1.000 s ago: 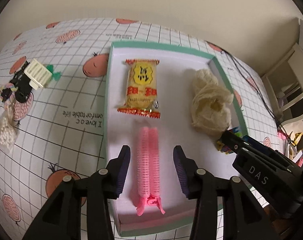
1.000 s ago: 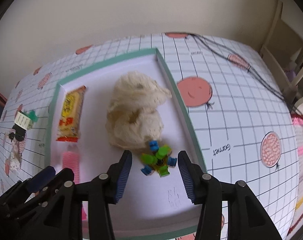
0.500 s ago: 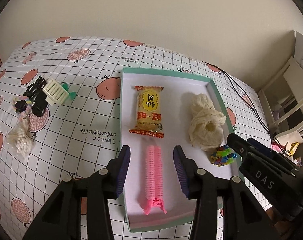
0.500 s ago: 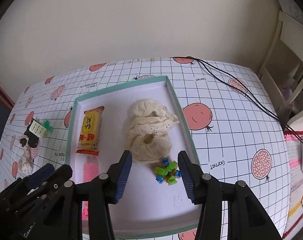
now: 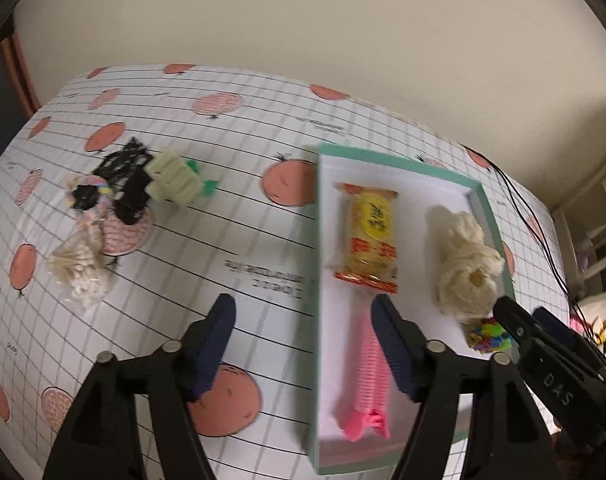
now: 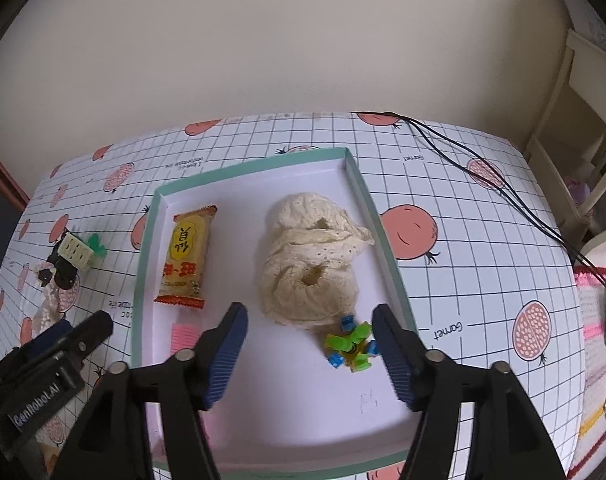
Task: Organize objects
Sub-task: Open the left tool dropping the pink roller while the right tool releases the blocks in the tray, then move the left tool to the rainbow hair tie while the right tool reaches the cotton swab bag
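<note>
A green-rimmed white tray (image 5: 317, 248) (image 6: 365, 184) holds a yellow snack packet (image 5: 370, 234) (image 6: 185, 256), a pink comb clip (image 5: 367, 376) (image 6: 181, 334), a cream lace cloth (image 5: 465, 264) (image 6: 311, 268) and a colourful block toy (image 5: 489, 334) (image 6: 351, 346). My left gripper (image 5: 303, 326) is open and empty, straddling the tray's left rim. My right gripper (image 6: 309, 334) hangs open and empty over the tray, with the block toy just inside its right finger. On the tablecloth to the left lie a cream hair claw (image 5: 175, 180) (image 6: 77, 254), black clips (image 5: 127, 184) and a bag of white beads (image 5: 81, 264).
A black cable (image 6: 483, 184) runs across the tablecloth at the right. White chair frames (image 6: 571, 128) stand beyond the table's right edge. A wall rises right behind the table. Knitted items (image 6: 593, 344) lie at the far right.
My left gripper has swung left, off the pink comb clip and towards the loose items. My right gripper has pulled back and up from the block toy. Both stay open.
</note>
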